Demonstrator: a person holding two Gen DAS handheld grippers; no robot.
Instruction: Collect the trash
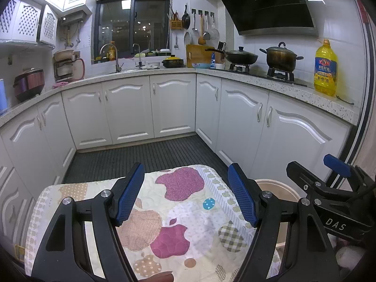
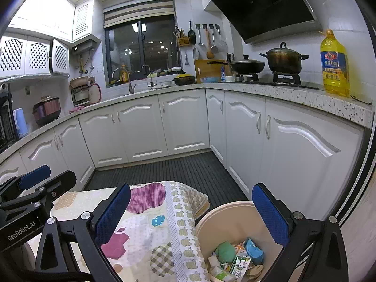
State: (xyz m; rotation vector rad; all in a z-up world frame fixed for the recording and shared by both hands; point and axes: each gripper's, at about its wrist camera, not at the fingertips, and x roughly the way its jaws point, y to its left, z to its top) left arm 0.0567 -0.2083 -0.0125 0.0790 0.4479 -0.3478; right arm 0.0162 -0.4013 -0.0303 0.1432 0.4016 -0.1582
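A beige round trash bin (image 2: 225, 211) stands on the floor right of a small table covered by an apple-patterned cloth (image 2: 150, 230). Inside the bin lie several pieces of trash (image 2: 237, 256): a green lump, a blue cup, cartons and wrappers. My right gripper (image 2: 191, 213) is open and empty, above the table's right edge and the bin. My left gripper (image 1: 185, 195) is open and empty above the cloth (image 1: 183, 211). The bin's rim (image 1: 277, 184) shows behind its right finger. The right gripper (image 1: 333, 176) appears at the right of the left wrist view.
White lower cabinets (image 2: 183, 122) line three sides under a speckled counter (image 2: 293, 94). A dark slatted floor mat (image 2: 178, 166) lies ahead. A yellow oil bottle (image 2: 334, 63), pots on the stove (image 2: 285, 61) and a sink faucet (image 2: 128, 80) stand on the counter.
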